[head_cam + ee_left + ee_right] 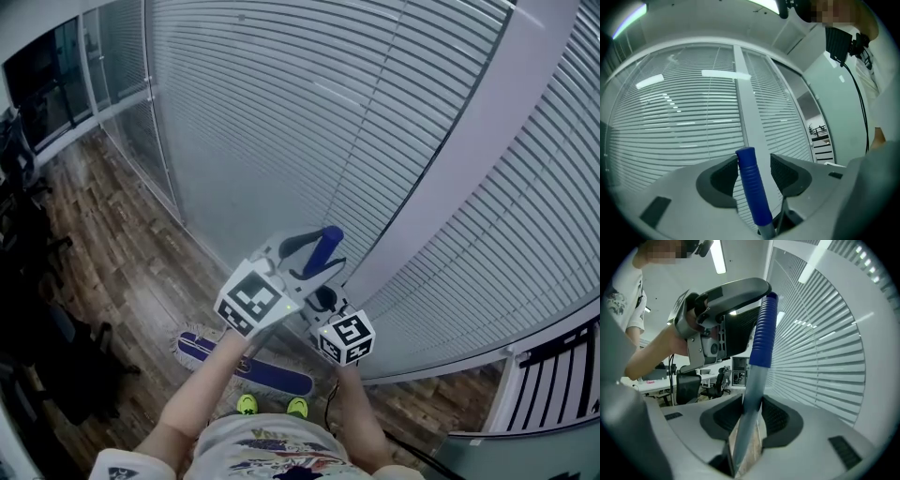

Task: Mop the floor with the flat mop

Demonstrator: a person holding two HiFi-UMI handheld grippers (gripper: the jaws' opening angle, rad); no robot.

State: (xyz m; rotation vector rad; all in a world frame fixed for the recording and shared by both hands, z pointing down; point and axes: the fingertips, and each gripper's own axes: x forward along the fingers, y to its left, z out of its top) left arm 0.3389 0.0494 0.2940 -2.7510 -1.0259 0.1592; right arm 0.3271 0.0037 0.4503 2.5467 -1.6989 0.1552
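The flat mop stands upright in front of me. Its blue head (246,364) lies on the wooden floor just ahead of my green shoes (272,405). My left gripper (317,253) is at the top of the mop, around the blue ribbed handle grip (329,244). In the left gripper view the grip (752,187) stands between the wide jaws of that gripper (754,164): it touches the left pad and a gap shows at the right pad (783,172). Lower down, my right gripper (752,409) is shut on the grey pole (749,427).
A glass wall with white blinds (281,112) rises close in front, with a grey column (469,159) slanting across it. Dark office chairs (37,309) stand at the left on the wooden floor (122,244). A dark railing (562,370) is at the right.
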